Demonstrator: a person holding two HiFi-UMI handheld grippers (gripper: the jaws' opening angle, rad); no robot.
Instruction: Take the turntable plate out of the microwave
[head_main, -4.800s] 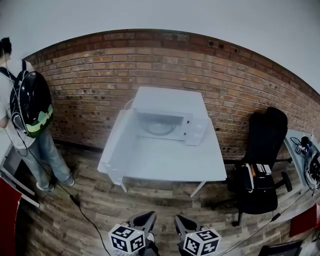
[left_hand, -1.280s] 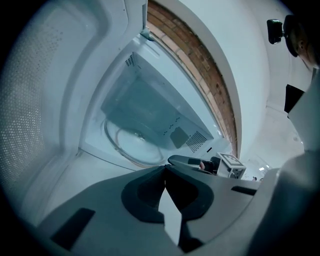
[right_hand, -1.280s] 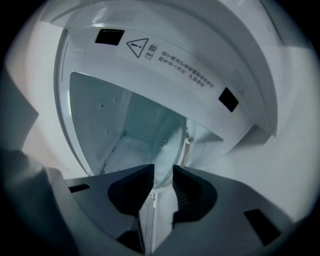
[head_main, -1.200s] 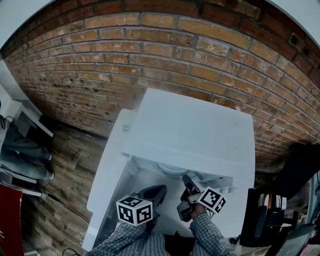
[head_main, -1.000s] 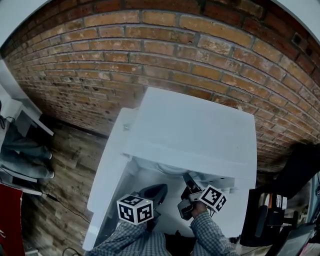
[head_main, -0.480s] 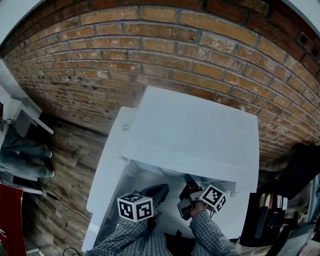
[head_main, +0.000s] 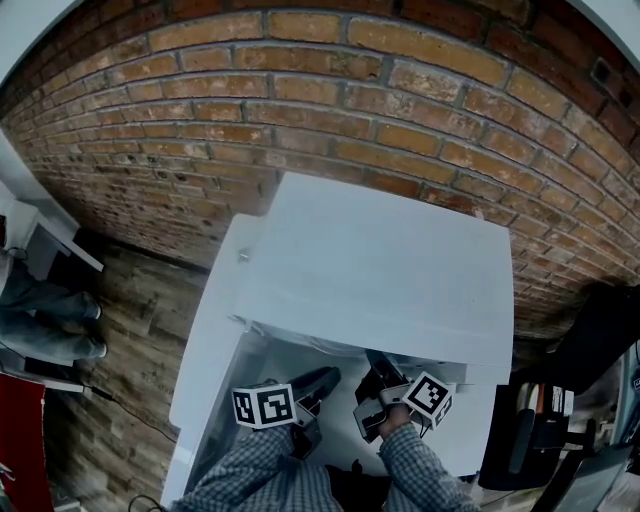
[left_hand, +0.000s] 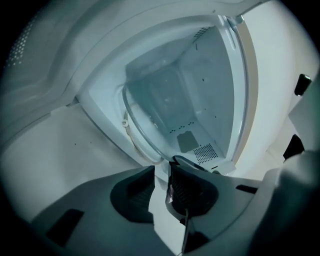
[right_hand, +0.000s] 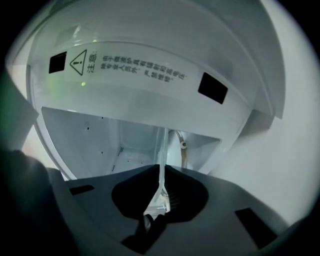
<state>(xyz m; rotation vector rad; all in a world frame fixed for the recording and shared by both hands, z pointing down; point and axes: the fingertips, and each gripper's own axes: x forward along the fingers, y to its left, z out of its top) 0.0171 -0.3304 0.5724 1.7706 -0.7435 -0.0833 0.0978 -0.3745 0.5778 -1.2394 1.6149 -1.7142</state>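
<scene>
Glass shows edge-on in the right gripper view: the plate (right_hand: 163, 145), thin and clear, rises as a narrow upright sliver out of the right tongs (right_hand: 161, 167), whose dark ribbed pads are pinched onto its near rim. Beyond those tips opens the smooth white inside of the microwave (head_main: 380, 270), dotted with small holes. Above them runs a pale frame with a warning label (right_hand: 135, 70), a triangle and print, set between two black squares (right_hand: 212, 88).

The left tongs (left_hand: 162, 167) have just been opening. Their matte black jaws stand a narrow gap apart, and the plate's curved rim reaches just to their tips, with neither pad visibly pressing on it. Ahead of them the transparent disc appears tilted, with a small white roller (left_hand: 125, 120) at its edge and a perforated patch (left_hand: 205, 152) on the wall beyond.

In the head view both tongs point side by side into the mouth of the boxy microwave. The flat white door (head_main: 205, 350) stands open to the left of the left tongs, and rough red brick (head_main: 300, 100) stands beyond. Checked sleeves (head_main: 250, 480) trail behind the tongs.
</scene>
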